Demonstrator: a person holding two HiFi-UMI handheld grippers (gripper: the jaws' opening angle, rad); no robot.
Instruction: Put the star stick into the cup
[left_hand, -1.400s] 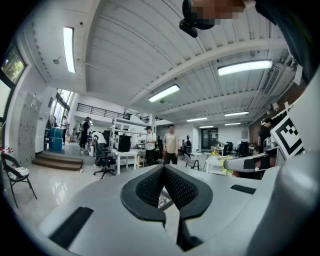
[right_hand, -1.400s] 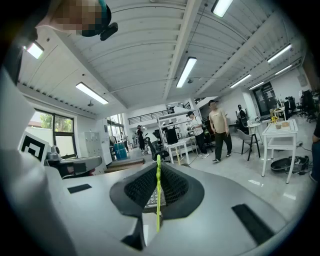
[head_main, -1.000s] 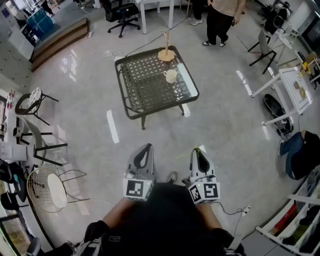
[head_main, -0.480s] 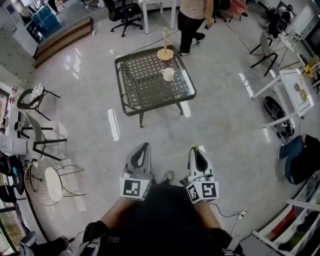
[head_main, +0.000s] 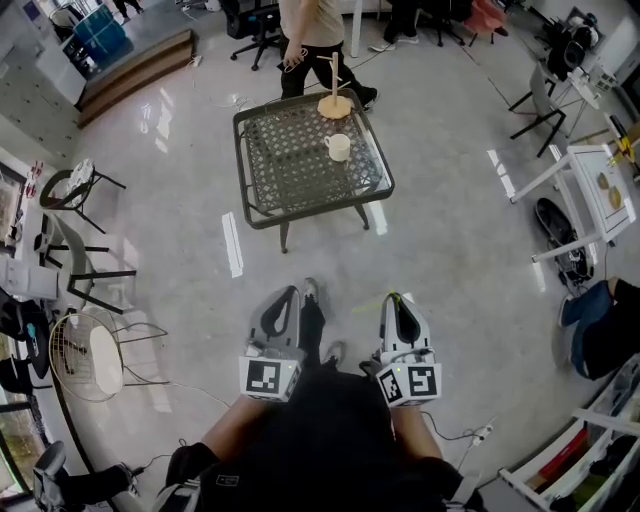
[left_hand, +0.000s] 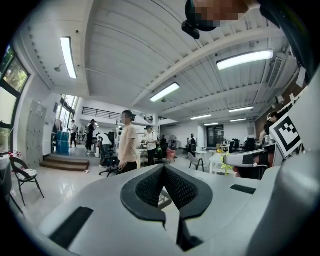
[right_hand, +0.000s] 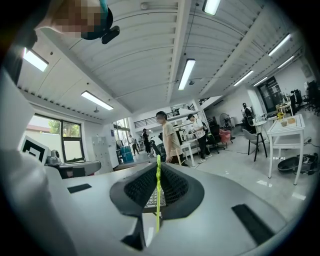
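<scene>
A white cup (head_main: 340, 147) stands on the far right part of a dark mesh table (head_main: 290, 205), well ahead of me across the floor. A wooden stand (head_main: 334, 104) sits at the table's far edge. My right gripper (head_main: 393, 300) is held low near my body, shut on a thin yellow-green star stick (right_hand: 158, 196) that stands upright between its pads; its star end is not visible. In the right gripper view, the right gripper (right_hand: 158, 166) points toward the table. My left gripper (head_main: 289, 294), seen also in its own view as the left gripper (left_hand: 163, 168), is shut with nothing in it.
A person (head_main: 312, 40) stands just behind the table. Metal chairs (head_main: 85, 285) and a wire chair (head_main: 95, 360) are at the left. A white desk (head_main: 590, 185) and bags are at the right. My shoe (head_main: 310, 293) shows between the grippers.
The person behind the table has walked from right to left. My foot has stepped forward between the grippers. Both grippers keep their pose and the stick stays gripped.
</scene>
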